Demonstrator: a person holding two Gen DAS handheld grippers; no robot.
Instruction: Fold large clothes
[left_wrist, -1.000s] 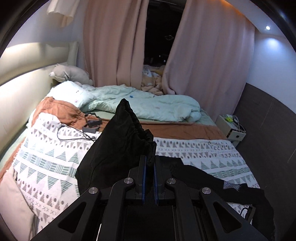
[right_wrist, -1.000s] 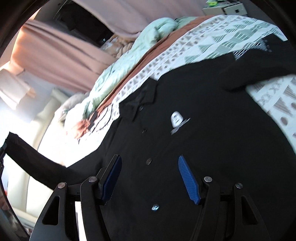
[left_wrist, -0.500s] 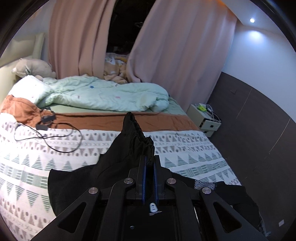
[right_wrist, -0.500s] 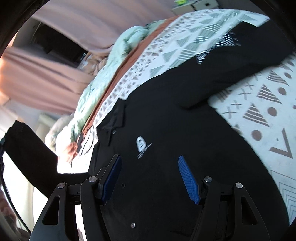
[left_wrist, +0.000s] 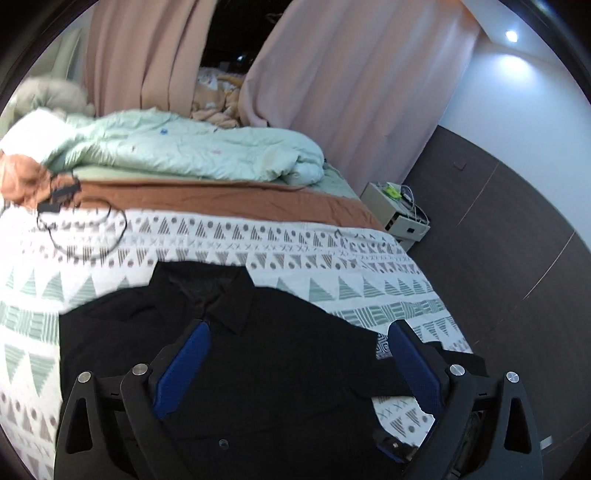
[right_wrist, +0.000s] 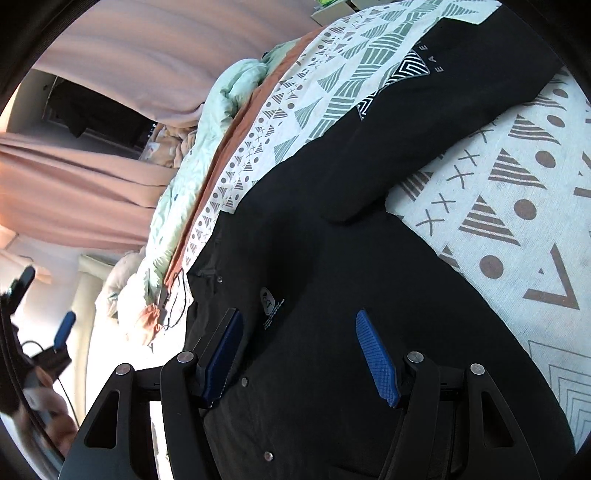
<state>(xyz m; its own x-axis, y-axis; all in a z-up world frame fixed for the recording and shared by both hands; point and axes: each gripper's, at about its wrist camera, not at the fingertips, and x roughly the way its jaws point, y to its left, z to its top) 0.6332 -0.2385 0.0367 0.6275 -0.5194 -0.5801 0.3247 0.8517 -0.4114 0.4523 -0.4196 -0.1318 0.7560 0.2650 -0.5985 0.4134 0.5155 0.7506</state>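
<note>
A large black button-up shirt (left_wrist: 280, 354) lies spread on the patterned bedspread (left_wrist: 221, 240), collar toward the far side. It also shows in the right wrist view (right_wrist: 332, 288), with a small white chest logo and one sleeve stretched out to the upper right. My left gripper (left_wrist: 299, 325) is open and empty just above the shirt's chest, near the collar. My right gripper (right_wrist: 299, 321) is open and empty above the button placket. The left gripper shows at the left edge of the right wrist view (right_wrist: 62, 328).
A mint green duvet (left_wrist: 184, 151) and a brown blanket (left_wrist: 221, 199) lie at the far side of the bed. Black cables (left_wrist: 74, 229) lie at the left. A white bedside table (left_wrist: 399, 214) stands at the right, by pink curtains (left_wrist: 351, 92).
My left gripper was shut on a bunched part of the black shirt. It has opened and let go, and the fabric now lies flat on the bed. The right gripper stayed open.
</note>
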